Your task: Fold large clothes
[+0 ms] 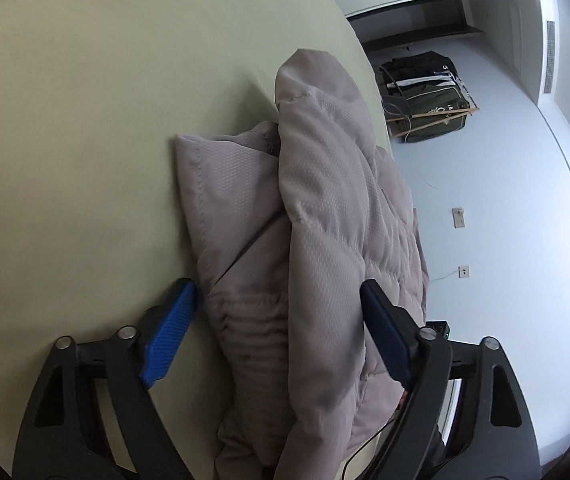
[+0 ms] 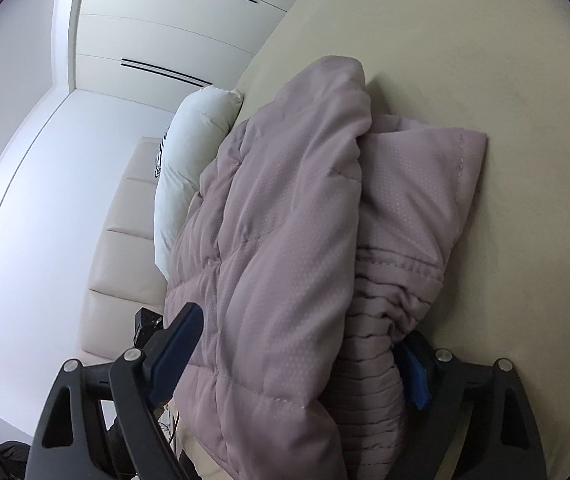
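A mauve quilted jacket (image 1: 325, 216) lies bunched and partly folded on a pale green bed sheet (image 1: 85, 120). The left gripper (image 1: 277, 300) stands wide open astride the jacket's ribbed hem, its pads apparently not pressing. The right gripper (image 2: 305, 344) is also spread wide around the jacket; its far pad is mostly hidden by cloth, so contact is uncertain. A white pillow (image 2: 189, 160) lies beyond.
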